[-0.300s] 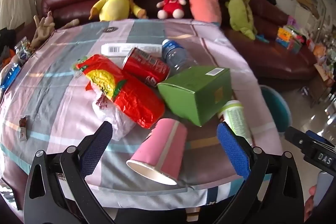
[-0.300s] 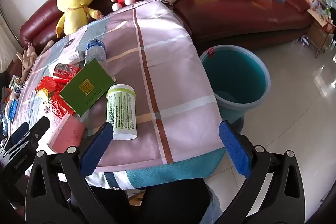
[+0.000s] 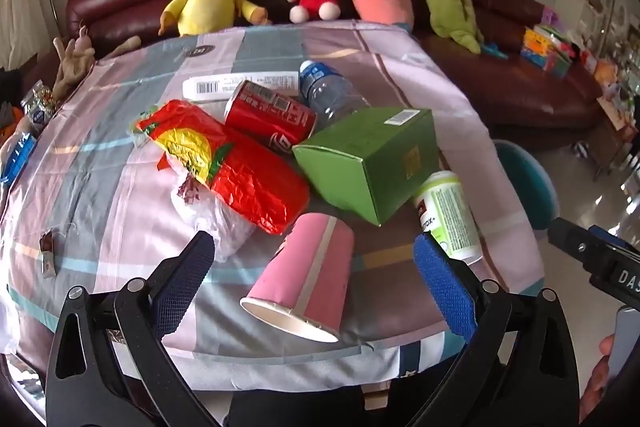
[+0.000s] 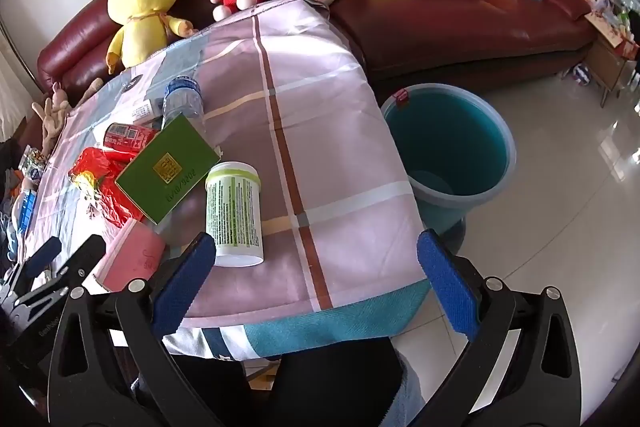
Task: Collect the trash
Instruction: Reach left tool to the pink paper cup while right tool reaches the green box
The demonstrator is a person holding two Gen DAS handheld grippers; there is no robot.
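Pink paper cup lies on its side at the near table edge in the left wrist view, rim toward the camera, framed between the left gripper pads; jaws spread wide, nothing clamped, pads not touching the cup. Taking the green box as landmark: red foil snack bag lies just left of it on a crumpled clear plastic bag, red soda can behind-left and touching the foil bag, clear water bottle behind it, white tube further back, white-and-green canister on its side just right of the box. Teal bucket shows past the table's right edge. Versus the earlier frame: layout unchanged, nothing picked, the view is a touch nearer the cup. Right wrist view: right gripper also fully open and empty, angled down over the plaid tablecloth corner. Canister sits just right of the green box, its near end beside the gripper's left pad, not gripped. Pink cup is near-left of the box, with the left gripper beside it. Bucket stands on the floor well right of the box, open top facing up. Versus earlier: same arrangement, the frame shifted only slightly.
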